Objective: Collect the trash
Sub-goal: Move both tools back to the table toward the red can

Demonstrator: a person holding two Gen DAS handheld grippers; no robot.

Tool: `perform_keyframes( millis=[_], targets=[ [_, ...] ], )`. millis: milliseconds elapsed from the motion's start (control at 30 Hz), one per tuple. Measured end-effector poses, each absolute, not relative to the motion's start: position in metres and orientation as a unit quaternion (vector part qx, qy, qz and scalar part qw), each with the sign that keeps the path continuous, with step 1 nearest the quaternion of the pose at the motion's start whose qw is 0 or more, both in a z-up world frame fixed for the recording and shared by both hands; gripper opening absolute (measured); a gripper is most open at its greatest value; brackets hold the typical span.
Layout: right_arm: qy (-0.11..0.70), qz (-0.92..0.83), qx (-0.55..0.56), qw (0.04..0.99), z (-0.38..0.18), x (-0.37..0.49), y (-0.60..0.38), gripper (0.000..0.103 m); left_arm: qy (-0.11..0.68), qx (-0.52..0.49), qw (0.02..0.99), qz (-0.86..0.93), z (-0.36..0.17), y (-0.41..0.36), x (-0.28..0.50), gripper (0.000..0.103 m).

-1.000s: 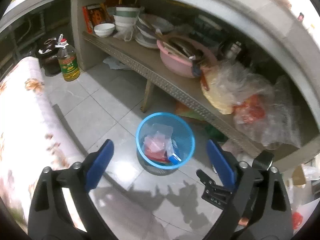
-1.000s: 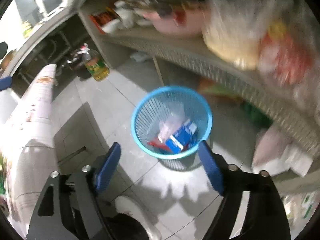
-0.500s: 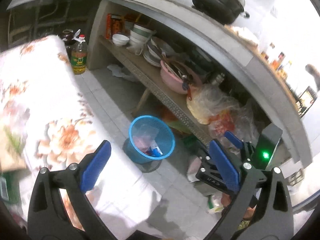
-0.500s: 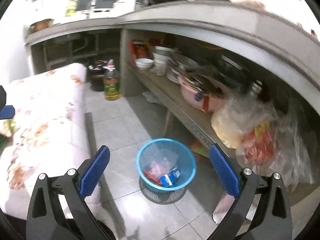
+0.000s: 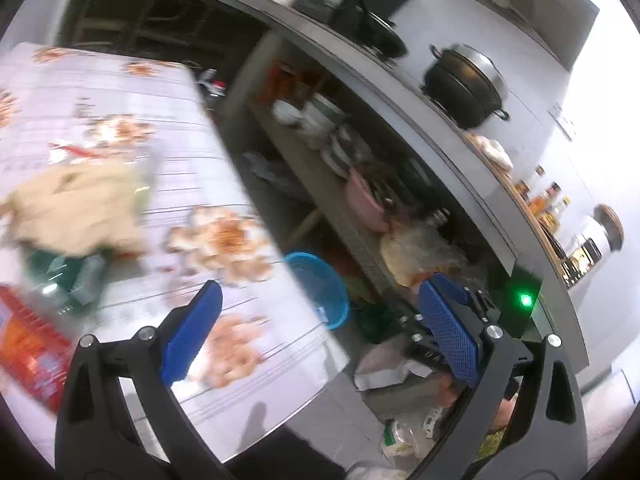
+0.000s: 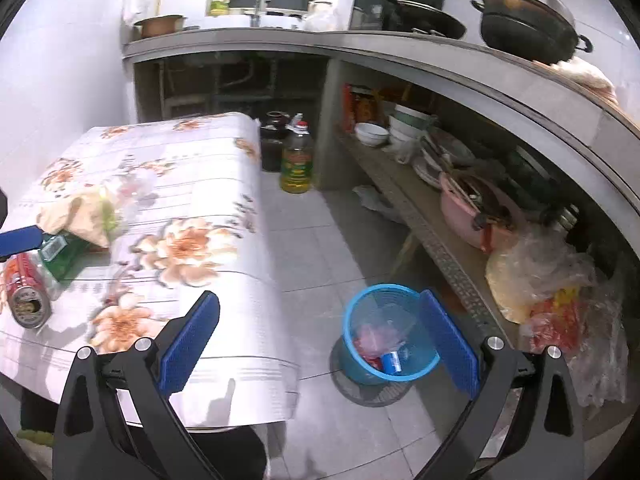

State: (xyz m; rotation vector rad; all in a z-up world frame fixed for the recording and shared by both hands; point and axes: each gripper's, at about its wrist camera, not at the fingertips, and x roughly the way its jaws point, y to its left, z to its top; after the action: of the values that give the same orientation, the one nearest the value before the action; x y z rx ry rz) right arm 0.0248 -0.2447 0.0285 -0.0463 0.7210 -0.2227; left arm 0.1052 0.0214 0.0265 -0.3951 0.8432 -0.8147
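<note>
A blue mesh trash basket [image 6: 390,334] stands on the tiled floor with wrappers inside; it also shows in the left wrist view [image 5: 320,288]. On the floral-cloth table [image 6: 168,216] lie a red can [image 6: 25,290], a green packet [image 6: 60,256] and a crumpled beige paper bag [image 6: 80,216]; the same bag [image 5: 76,208] and a red packet [image 5: 28,344] appear blurred in the left wrist view. My left gripper [image 5: 320,332] is open and empty above the table's edge. My right gripper [image 6: 316,340] is open and empty, high between table and basket.
An oil bottle [image 6: 297,160] and a dark jar [image 6: 274,136] stand on the floor by the counter. A low shelf [image 6: 400,196] holds bowls, a pink basin [image 6: 472,216] and plastic bags [image 6: 560,292]. Pots sit on the countertop [image 6: 440,52].
Both grippers have risen and pulled back from above the basket toward the table. The table's trash has come into view. Both stay open and empty.
</note>
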Motion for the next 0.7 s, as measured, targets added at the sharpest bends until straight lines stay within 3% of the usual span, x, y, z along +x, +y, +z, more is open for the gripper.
perform_keyframes(
  millis=[367,700],
  targets=[
    [0.351,0.008,0.026,0.936,0.03,0.035,-0.2,0.097,0.34,-0.138,0.888,-0.278,0.03,0.118,0.065,0.095],
    [0.384,0.117,0.124,0.907,0.024,0.054,-0.182,0.097,0.324,-0.05,0.926,-0.188,0.016,0.153,0.05,0.095]
  ],
)
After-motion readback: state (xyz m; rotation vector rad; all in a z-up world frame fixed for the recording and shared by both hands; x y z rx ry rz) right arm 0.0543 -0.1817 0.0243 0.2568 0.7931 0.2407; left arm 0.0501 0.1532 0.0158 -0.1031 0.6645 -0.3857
